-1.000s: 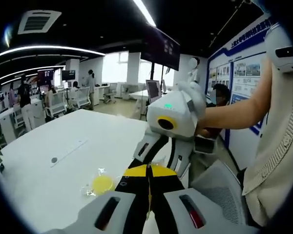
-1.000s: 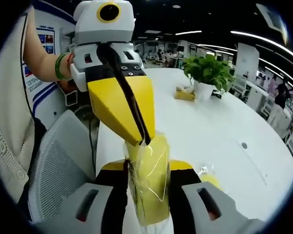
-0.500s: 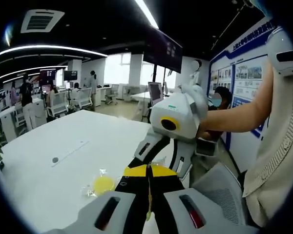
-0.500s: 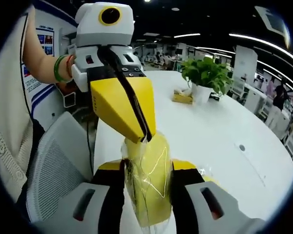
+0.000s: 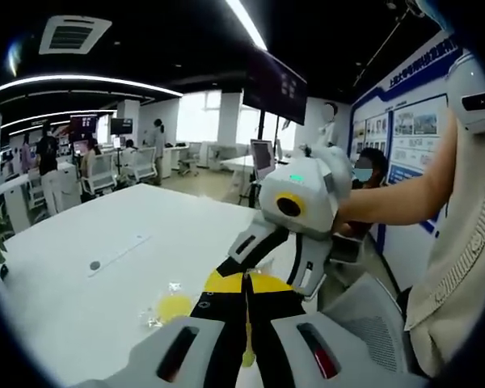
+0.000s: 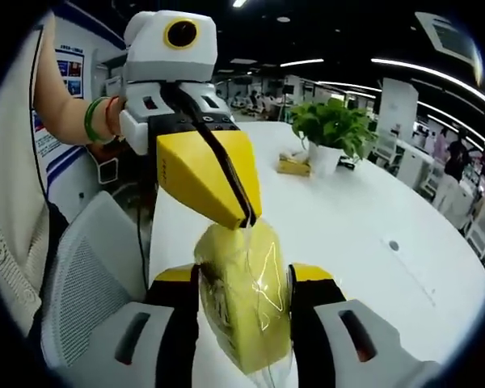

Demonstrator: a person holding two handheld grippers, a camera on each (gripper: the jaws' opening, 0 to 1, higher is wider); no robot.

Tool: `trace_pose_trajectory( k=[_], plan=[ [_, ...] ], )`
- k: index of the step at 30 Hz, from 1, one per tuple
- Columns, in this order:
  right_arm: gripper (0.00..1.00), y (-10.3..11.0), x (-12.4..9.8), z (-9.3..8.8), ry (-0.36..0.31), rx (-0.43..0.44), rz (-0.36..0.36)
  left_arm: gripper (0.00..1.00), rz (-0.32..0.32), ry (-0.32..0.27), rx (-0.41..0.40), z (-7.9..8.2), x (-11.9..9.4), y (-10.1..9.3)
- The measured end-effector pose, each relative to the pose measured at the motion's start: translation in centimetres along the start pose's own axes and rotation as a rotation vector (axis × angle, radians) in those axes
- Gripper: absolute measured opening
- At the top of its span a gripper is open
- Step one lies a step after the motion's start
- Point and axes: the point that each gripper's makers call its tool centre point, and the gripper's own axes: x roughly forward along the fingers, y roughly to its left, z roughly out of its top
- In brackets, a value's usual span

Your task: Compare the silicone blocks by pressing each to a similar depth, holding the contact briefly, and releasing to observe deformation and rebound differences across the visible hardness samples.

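1. Right gripper view showed a large white table [image 6: 372, 234] running from 6 up toward 1 o'clock; the same table [image 5: 105, 275] filled the 9 o'clock half of the left gripper view.
2. Grey mesh chair [image 6: 89, 283] sat at 8 o'clock in the right gripper view, just beside the table edge.
3. Person's arm [image 6: 65, 97] came in at 10 o'clock, with a green bangle at the wrist.
4. Left gripper [image 6: 246, 220] reached in from 11 o'clock, yellow jaws closed together, pinching the top edge of the plastic wrap on the block.
5. Right gripper [image 6: 244, 279] rose from 6 o'clock, jaws partly open and clamped on both sides of the yellow silicone block [image 6: 242, 299], which was held wrapped in clear plastic between them, above the table.
6. Left gripper view: right gripper [image 5: 246, 271] entered from 3 o'clock, meeting the left gripper's own closed jaws.
7. Potted plant [image 6: 333, 129] stood at 1 o'clock on the table.
8. Second bagged yellow block [image 5: 171, 305] lay on the table at 7 o'clock, apart from both grippers.
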Motion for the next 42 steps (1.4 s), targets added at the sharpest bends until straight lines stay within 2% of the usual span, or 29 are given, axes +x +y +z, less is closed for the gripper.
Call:
trace_pose_trajectory(
  k=[9,15,20,27,31,32,34,36,39,42],
  plan=[
    [0.46,-1.3,-0.6,-0.2,-0.03,0.068,-0.077,0.0,0.035,-0.016,-0.025,-0.1,-0.6,0.8],
    [0.57,-2.1,-1.4,0.4,-0.095,0.139,-0.138,0.0,0.07,-0.032,-0.045,-0.1,-1.2,1.6],
    [0.65,-2.6,-1.9,-0.1,-0.107,0.184,-0.177,0.0,0.089,-0.05,-0.067,0.1,-1.5,2.1],
    [0.72,-2.4,-3.4,0.3,-0.181,0.236,-0.219,0.0,0.123,-0.071,-0.096,0.0,-2.2,3.5],
    [0.78,-1.9,-5.1,1.0,-0.234,0.292,-0.237,0.0,0.163,-0.058,-0.106,-0.8,-2.7,5.0],
    [0.79,-1.4,-5.8,1.8,-0.275,0.297,-0.234,0.0,0.177,-0.055,-0.107,-1.1,-2.9,5.5],
    [0.79,-1.0,-6.7,2.2,-0.304,0.313,-0.239,0.0,0.186,-0.054,-0.119,-1.5,-3.2,6.0],
    [0.78,-0.5,-7.7,1.9,-0.308,0.335,-0.264,0.0,0.211,-0.047,-0.129,-2.2,-3.5,7.1],
    [0.73,-0.2,-8.8,1.1,-0.291,0.324,-0.327,0.0,0.238,-0.036,-0.14,-3.3,-3.9,8.2],
    [0.74,0.5,-9.8,-0.2,-0.276,0.354,-0.376,0.0,0.261,-0.019,-0.168,-4.8,-4.2,9.7]
  ],
)
